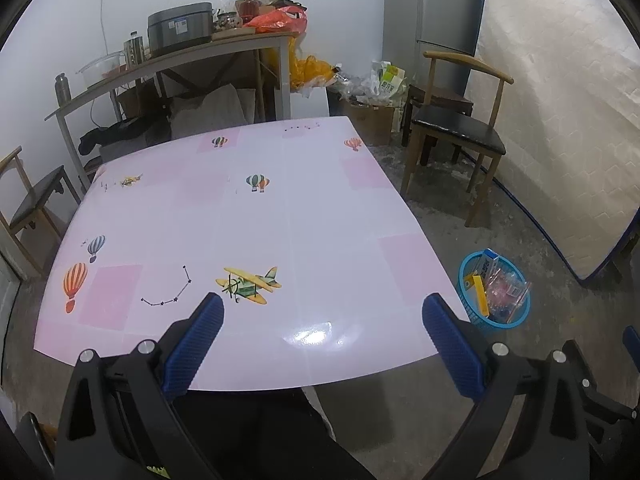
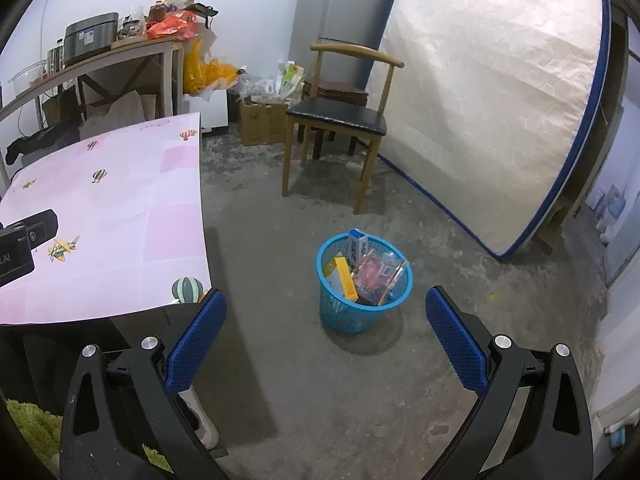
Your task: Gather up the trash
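Observation:
A blue mesh waste basket (image 2: 362, 308) stands on the concrete floor, to the right of the table, and holds a white-blue carton, a yellow box and clear plastic wrappers. The same basket (image 1: 476, 314) shows at the right of the left wrist view. My right gripper (image 2: 324, 306) hovers open above the floor in front of the basket, nothing between its blue pads. My left gripper (image 1: 322, 312) is open over the near edge of the pink table (image 1: 256, 216), also holding nothing. No loose trash shows on the tabletop.
A wooden chair (image 2: 340, 120) with a black seat stands beyond the basket. A mattress (image 2: 500, 100) leans on the right wall. A cluttered side table (image 1: 180, 56) and a cardboard box (image 2: 260, 122) with bags sit at the back. Another chair (image 1: 32, 200) is left of the table.

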